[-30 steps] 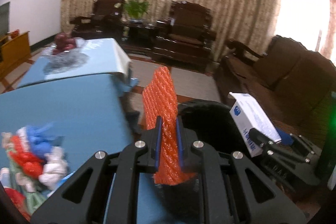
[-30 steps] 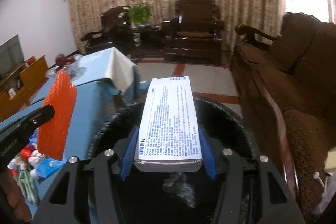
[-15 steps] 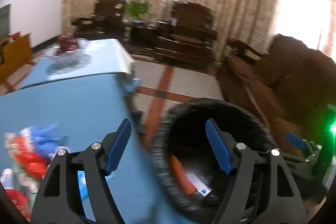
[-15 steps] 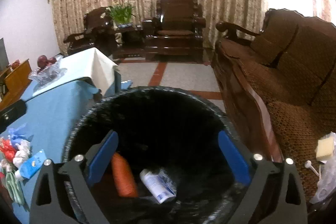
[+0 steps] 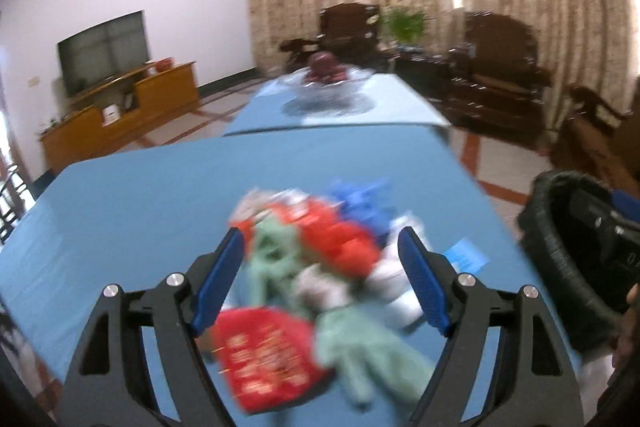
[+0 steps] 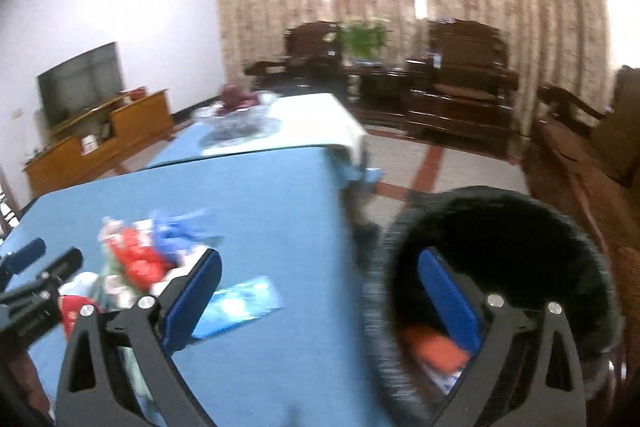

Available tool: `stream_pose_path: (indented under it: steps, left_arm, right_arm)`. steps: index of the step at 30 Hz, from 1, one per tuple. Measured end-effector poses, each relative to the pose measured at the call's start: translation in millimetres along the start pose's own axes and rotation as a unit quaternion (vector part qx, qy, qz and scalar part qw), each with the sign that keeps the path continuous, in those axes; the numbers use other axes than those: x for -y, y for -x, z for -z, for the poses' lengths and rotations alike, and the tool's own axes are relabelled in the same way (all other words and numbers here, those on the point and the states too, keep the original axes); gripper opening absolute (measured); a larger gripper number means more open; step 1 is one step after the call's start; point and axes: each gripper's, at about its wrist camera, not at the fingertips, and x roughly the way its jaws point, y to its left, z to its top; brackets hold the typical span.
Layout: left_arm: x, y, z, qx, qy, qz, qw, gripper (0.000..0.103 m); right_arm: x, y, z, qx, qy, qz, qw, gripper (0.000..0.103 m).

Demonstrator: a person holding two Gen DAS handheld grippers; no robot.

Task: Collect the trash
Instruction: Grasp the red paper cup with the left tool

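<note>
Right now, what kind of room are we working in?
Most likely a home living room: a television on a wooden cabinet, carved dark wooden armchairs before heavy curtains, and a sofa alongside.

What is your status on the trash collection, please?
Both claws open, empty: left claw, right claw. Trash pile on table. Bin beside it. Nothing blocking.

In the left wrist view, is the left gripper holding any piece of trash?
No, the left gripper has its jaws open and empty above the trash pile on the blue table.
</note>
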Motion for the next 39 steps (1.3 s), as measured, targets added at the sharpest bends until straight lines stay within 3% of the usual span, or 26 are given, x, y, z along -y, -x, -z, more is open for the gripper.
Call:
stream_pose_path:
  steps: [5,13,19,39]
  left_arm:
    - [-34.8,-2.4,21.7,-0.01,0.023,-0.025,0.9994,0.077]
    - [-51.5,-11.0,50.4,-0.037,0.041,-0.033,0.9979,0.077]
    - [-54.4,-29.0,68.3,-0.067,0.051,-0.027,0.9961,0.081]
    - [-32.5,-32.3,71.1,-0.083,0.052,-0.007,0.9951,0.091]
  right_arm:
    - [-47.4,-14.2,18.1,0.004,0.045,-0.01,0.999,0.096]
    - [-70.5,-24.9,36.2,-0.008,0.057,-0.018,0.998,0.096]
    - [-65.3,-28.9,42.8,-0.023,0.061,-0.014,0.998,0.096]
    - [-56.4,-32.8,45.3,-0.028,0.061,-0.016,0.998,0.096]
